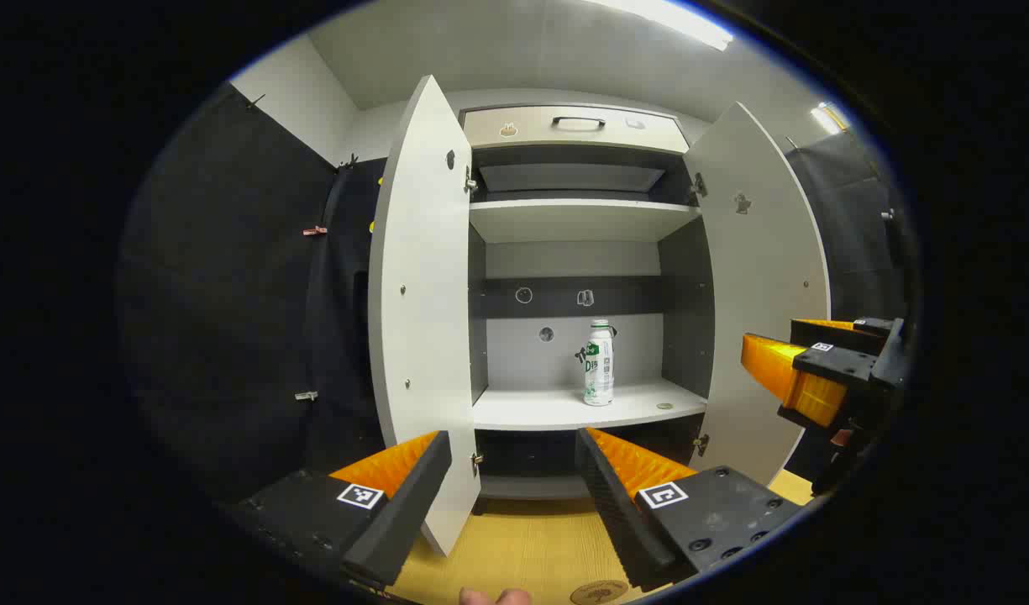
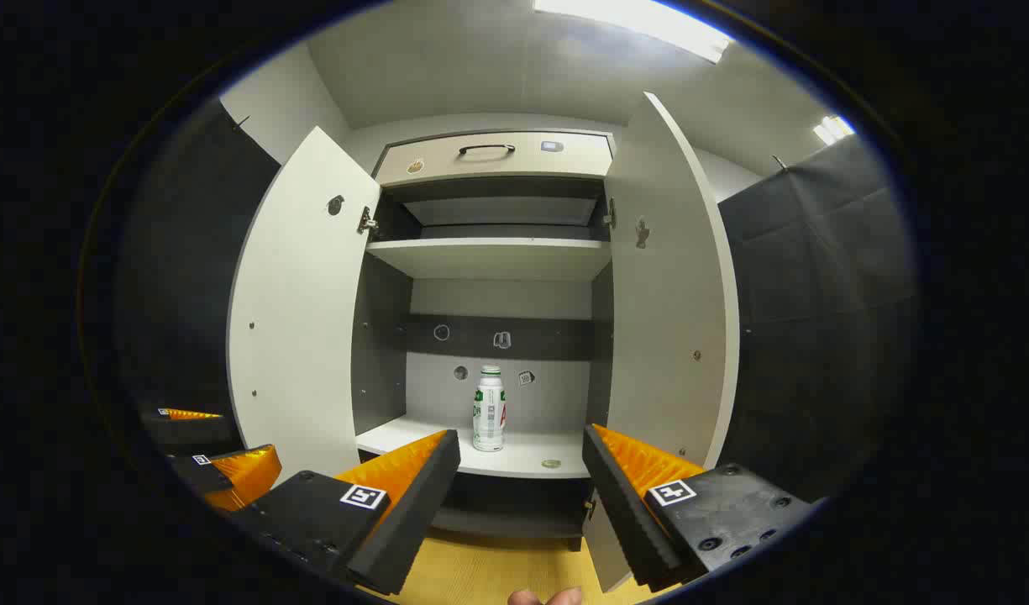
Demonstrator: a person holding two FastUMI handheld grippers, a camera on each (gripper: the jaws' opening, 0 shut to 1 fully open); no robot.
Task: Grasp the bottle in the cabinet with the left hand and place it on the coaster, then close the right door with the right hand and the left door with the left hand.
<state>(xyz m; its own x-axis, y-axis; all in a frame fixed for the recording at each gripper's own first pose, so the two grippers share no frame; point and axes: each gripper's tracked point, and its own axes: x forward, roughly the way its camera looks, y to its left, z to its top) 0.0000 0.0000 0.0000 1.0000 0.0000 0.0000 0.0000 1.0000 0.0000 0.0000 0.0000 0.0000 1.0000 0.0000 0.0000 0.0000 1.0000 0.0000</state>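
Upright, bottle on shelf; label writing unreadable.

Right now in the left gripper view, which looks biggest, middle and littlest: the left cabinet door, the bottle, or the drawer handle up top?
1. Left cabinet door, by far the largest, though it swings nearer the camera, which exaggerates it.
2. Bottle, standing upright on the shelf.
3. Drawer handle, the littlest: about as long as the bottle is tall, but much thinner.

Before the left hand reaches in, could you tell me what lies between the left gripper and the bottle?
Nothing: in the left gripper view, the left gripper faces the bottle across open air and bare shelf.
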